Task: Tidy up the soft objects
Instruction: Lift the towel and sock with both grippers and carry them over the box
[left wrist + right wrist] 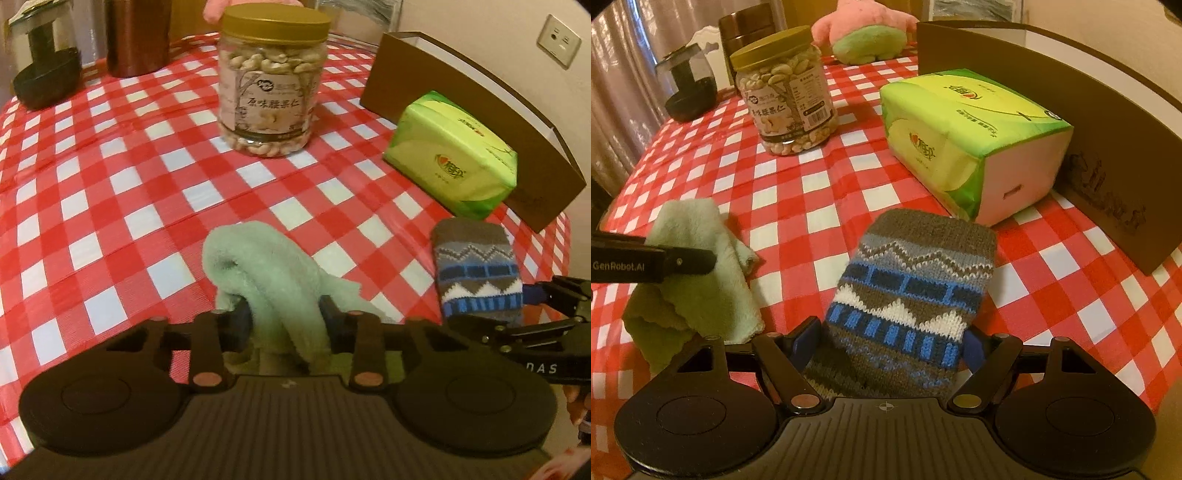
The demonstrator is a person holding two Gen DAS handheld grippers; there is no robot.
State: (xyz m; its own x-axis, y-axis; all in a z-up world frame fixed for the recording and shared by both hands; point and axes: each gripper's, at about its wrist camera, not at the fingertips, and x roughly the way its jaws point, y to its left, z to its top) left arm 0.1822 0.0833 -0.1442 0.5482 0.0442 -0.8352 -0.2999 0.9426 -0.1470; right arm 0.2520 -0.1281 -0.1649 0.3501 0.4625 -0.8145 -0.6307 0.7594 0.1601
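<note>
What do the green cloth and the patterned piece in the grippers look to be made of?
Green cloth: looks like fluffy microfibre or fleece, matte, with a fuzzy pile and limp folds. Patterned piece: knitted yarn, likely wool or acrylic, with visible stitch rows and zigzag bands.

I see a pale mint-green fleece cloth (273, 273), crumpled and folded over itself, bunched up off the bench between my left tongs (284, 310), its loose ends draping down. To its right, a knitted sock (908, 295) in grey, blue and white zigzag bands sticks out forward from my right tongs (890, 345), toe end toward a soft green tissue pack (964, 136) lying flat. Far back sits a pink and green plush toy (864, 33).
</note>
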